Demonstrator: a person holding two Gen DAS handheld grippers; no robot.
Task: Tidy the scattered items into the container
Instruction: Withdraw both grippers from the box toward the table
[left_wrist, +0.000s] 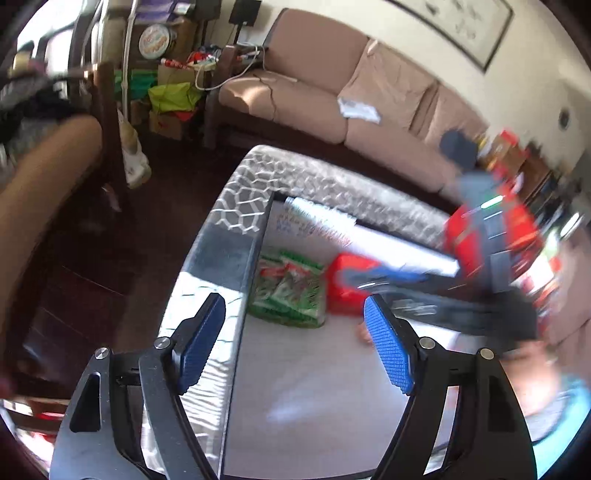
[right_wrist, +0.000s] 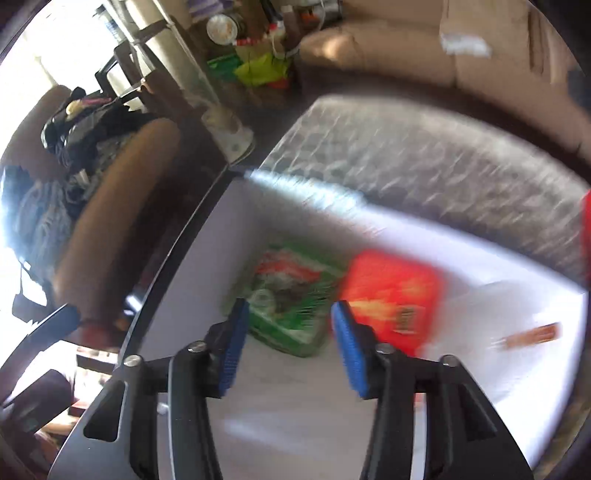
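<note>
Packets are already lying inside the fabric container (right_wrist: 424, 162), a grey bin with a pale geometric print on its outer walls and a white lining. A green snack packet (right_wrist: 291, 295) is resting flat on the white floor toward the far left corner, and a red packet (right_wrist: 395, 299) is lying just beside it on the right, their edges touching or nearly so. A small brown strip (right_wrist: 535, 334), too blurred to identify, is sitting further right on the floor, well apart from the red one. The right gripper (right_wrist: 288, 347) is hanging above the bin's interior with its blue pads parted and nothing between them, which suggests the red packet below is a finished drop, though that is a judgement. The left gripper (left_wrist: 295, 343) is hovering over the bin's near left wall, its jaws spread wide and likewise empty. In the left wrist view the right gripper's body is appearing as a red and black blur over the bin. Both views are smeared, so finer labels on the packets cannot be read.
</note>
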